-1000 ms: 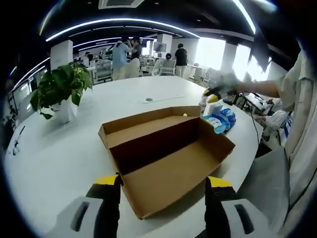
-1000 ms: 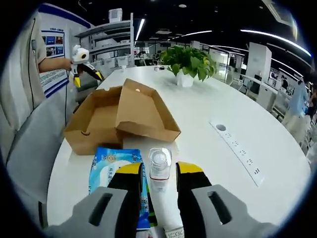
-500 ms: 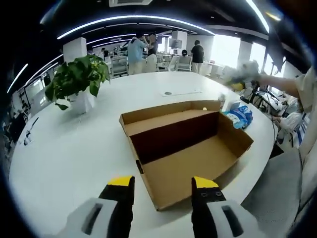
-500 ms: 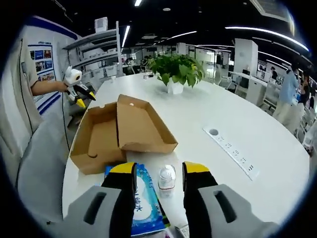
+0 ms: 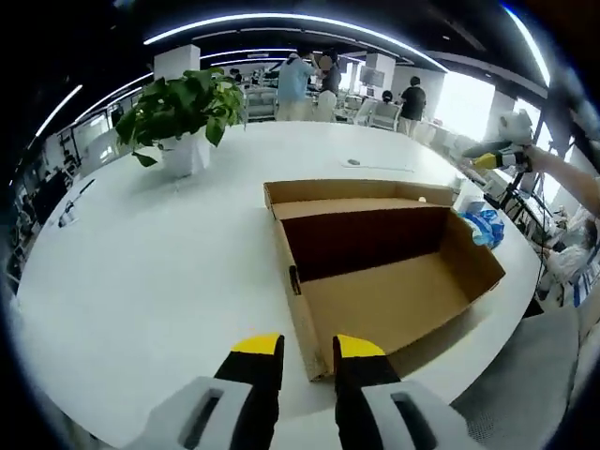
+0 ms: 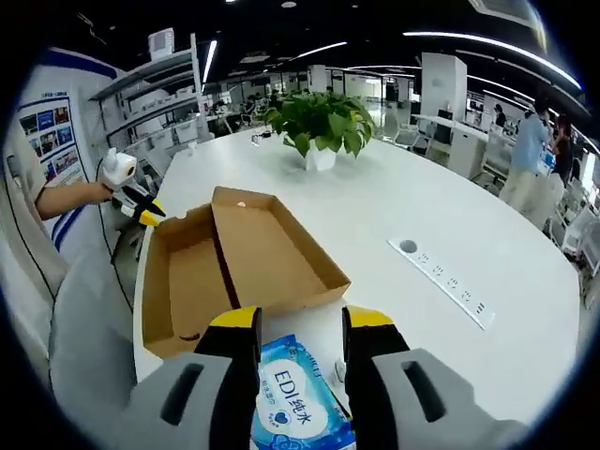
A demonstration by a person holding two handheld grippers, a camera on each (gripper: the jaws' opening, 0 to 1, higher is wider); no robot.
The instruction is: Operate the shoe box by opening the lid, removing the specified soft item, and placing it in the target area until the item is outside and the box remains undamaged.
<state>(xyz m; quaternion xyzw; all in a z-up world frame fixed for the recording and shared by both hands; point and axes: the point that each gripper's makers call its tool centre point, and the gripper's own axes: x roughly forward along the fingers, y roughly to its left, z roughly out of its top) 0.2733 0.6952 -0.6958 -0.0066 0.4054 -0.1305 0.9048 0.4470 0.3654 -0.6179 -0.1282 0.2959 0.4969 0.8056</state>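
The shoe box (image 5: 384, 272) is seen open; the wet-wipes pack (image 6: 298, 403) lies outside. Both the left gripper (image 5: 307, 349) and the right gripper (image 6: 300, 323) are held parted, empty.

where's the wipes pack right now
In the right gripper view the wipes pack lies on the table between the right gripper fingers, just before the open box.

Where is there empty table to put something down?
The white table lies bare between the open brown cardboard shoe box and the potted green plant, and again between the box and the strip of sockets. It is crowded at the box's end, where the blue wet-wipes pack lies by the right gripper.
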